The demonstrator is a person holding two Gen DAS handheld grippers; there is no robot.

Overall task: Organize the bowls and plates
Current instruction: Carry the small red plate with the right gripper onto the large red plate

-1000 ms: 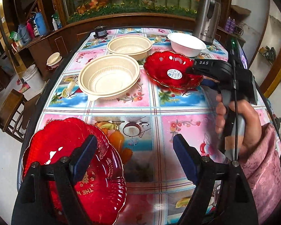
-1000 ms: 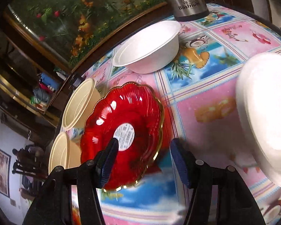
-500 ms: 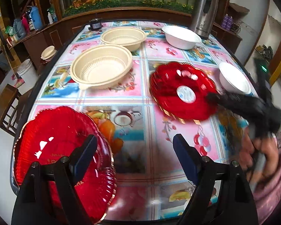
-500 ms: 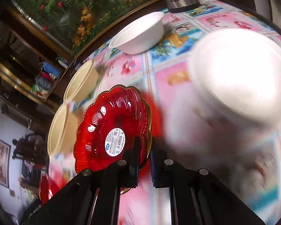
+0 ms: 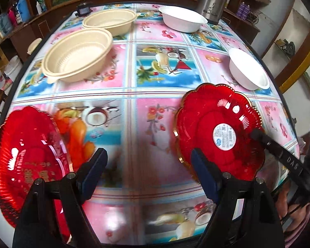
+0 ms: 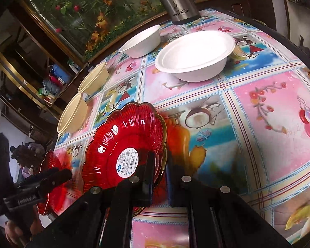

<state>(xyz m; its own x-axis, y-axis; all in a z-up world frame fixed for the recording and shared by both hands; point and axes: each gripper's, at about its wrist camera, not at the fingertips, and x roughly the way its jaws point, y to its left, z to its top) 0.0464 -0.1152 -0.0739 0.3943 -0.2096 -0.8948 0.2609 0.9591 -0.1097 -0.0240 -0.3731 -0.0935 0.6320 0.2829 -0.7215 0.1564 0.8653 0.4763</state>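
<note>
1. While my left gripper [image 5: 148, 173] hangs with jaws wide and empty over the table [image 5: 132, 86], I see one red plate [image 5: 24, 161] at its left and the labelled red plate [image 5: 219, 128] at its right.
2. My right gripper [image 6: 160, 177] is clamped on the labelled red plate's [image 6: 122, 144] rim, tilted above the tablecloth; white bowls [image 6: 194, 55] sit beyond.

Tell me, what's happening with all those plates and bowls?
A person is tidying the table with two hand-held grippers. The right gripper is pinched shut on the rim of the stickered red plate, carrying it tilted above the table. The left gripper is open, near the other red plate. Two beige bowls and two white bowls wait, unstacked.
</note>
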